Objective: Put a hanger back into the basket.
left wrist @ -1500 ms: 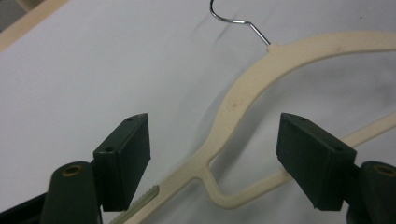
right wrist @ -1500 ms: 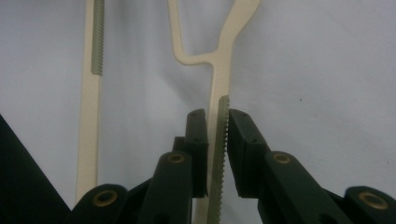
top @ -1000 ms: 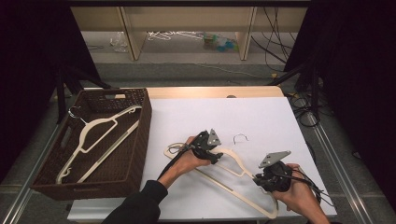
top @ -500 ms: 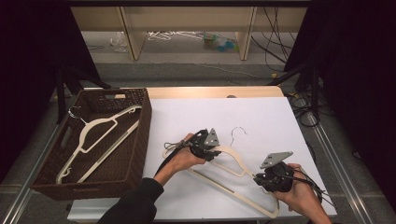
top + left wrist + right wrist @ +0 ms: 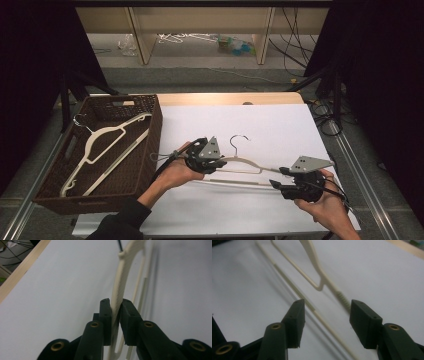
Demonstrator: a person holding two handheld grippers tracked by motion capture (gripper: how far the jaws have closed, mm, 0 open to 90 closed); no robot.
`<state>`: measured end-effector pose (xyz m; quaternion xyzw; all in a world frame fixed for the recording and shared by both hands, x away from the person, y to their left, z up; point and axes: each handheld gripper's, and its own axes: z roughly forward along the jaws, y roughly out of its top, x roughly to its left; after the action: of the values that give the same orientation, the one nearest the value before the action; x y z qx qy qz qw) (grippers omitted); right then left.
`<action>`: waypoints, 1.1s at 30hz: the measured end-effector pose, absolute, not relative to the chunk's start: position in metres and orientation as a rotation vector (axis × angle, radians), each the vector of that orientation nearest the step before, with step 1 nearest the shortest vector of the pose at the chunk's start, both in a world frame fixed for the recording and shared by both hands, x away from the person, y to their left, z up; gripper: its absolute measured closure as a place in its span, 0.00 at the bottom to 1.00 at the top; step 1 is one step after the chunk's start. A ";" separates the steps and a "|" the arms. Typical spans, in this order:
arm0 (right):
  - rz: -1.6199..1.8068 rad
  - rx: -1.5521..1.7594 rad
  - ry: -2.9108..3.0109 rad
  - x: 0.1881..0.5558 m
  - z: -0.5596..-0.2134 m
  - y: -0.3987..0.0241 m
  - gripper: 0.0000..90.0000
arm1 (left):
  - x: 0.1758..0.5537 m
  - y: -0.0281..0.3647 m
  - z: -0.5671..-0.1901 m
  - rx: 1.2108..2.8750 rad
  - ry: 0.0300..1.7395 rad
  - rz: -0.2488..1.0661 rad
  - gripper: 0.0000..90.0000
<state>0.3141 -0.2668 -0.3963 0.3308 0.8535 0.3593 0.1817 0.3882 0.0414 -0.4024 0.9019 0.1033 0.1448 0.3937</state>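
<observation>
Beside basket [image 5: 150, 117]: left gripper [image 5: 216, 163] clamps hanger [image 5: 252, 165] | right gripper [image 5: 279, 178] wide, just opened

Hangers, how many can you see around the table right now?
2: one hanger in the basket at the left, and one on the white table, clamped by the left gripper. Background clutter may hide more.

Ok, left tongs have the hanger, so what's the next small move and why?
Probably lift the hanger leftward toward the basket. The left tongs pinch its arm, the right tongs have just opened off it, and another hanger already lies there.
</observation>
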 end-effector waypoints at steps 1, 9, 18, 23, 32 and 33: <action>1.014 0.934 2.410 0.314 -0.396 -0.267 0.49 | 0.387 0.042 -0.402 2.276 0.268 0.349 0.90; 1.070 0.938 2.363 0.312 -0.393 -0.273 0.44 | 0.385 0.043 -0.400 2.251 0.359 0.287 0.95; 1.071 0.927 2.398 0.307 -0.406 -0.268 0.44 | 0.383 0.054 -0.392 2.160 0.481 0.192 0.95; 1.078 0.937 2.393 0.303 -0.410 -0.266 0.44 | 0.385 0.068 -0.382 2.114 0.538 0.168 0.95; 1.066 0.922 2.426 0.300 -0.419 -0.263 0.44 | 0.384 0.098 -0.352 1.992 0.600 0.183 0.95; 1.063 0.918 2.426 0.300 -0.419 -0.263 0.44 | 0.383 0.103 -0.347 1.979 0.606 0.191 0.95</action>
<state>0.2999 -0.2632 -0.4195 0.3229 0.8530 0.3739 0.1682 0.3827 0.1028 -0.3468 0.8208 0.2514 0.0790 0.5068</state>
